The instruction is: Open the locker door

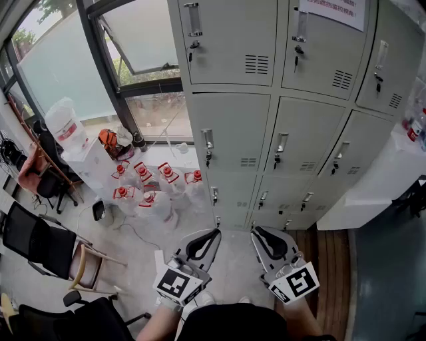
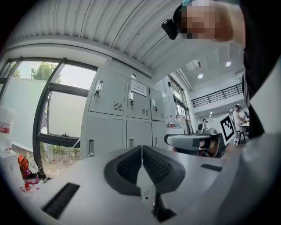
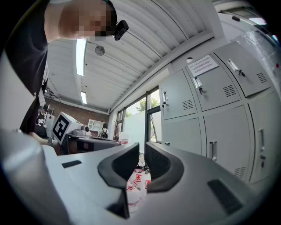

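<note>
Matt painted-metal lockers (image 1: 303,156) w/ shiny metal handles (image 1: 208,141); wood floor strip (image 1: 331,266); textured rubbery jaws.

The white paper notice (image 1: 333,10) on the grey metal locker bank (image 1: 246,133) is cut off by the top edge at one o'clock, and its print is too small to be read. The black office chair (image 1: 23,238) at eight o'clock is clipped by the left edge. The white table (image 1: 393,174) at three o'clock is cut by the right edge.

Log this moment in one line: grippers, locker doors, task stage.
stage: door not yet opened | left gripper: shut, empty | right gripper: shut, empty | lockers: all doors in view closed | contact: none
</note>
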Tool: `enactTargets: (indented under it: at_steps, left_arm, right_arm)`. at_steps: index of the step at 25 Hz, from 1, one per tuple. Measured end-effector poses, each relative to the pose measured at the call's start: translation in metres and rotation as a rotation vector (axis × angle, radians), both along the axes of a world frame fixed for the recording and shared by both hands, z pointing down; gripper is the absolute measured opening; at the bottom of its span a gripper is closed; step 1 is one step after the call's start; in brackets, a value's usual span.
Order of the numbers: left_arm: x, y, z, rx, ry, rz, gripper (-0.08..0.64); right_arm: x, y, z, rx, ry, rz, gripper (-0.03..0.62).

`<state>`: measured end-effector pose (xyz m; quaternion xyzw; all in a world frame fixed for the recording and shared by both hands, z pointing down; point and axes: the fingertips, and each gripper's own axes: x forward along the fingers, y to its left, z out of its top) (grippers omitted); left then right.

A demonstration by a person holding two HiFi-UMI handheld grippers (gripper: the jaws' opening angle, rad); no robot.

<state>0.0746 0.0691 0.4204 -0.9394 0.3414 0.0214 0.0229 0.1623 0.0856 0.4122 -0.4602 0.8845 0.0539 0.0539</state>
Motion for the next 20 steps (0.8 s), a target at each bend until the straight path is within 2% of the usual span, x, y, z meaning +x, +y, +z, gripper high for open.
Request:
enactTargets:
  at_steps: [6, 13, 15, 18, 20]
  left_arm:
    - [-0.031, -0.009, -0.001, -0.004, 0.007, 0.013, 0.023]
    - [-0.074, -0.026, 0.007, -0.044, 0.007, 0.013, 0.023]
    - [-0.087, -0.031, 0.005, -0.03, 0.02, 0.021, 0.023]
    - [-0.109, -0.039, 0.014, -0.057, 0.03, 0.019, 0.023]
    - [-0.12, -0.045, 0.012, -0.039, 0.053, 0.027, 0.023]
  right_arm:
    - [-0.037, -0.009, 0.0, -0.006, 0.01, -0.004, 0.059]
    - [-0.078, -0.025, 0.0, -0.01, 0.041, 0.013, 0.059]
    - [-0.087, -0.03, 0.0, -0.019, 0.015, 0.026, 0.059]
    - [-0.1, -0.04, 0.001, -0.049, -0.044, 0.032, 0.06]
    - [-0.109, -0.044, 0.004, -0.063, -0.052, 0.035, 0.06]
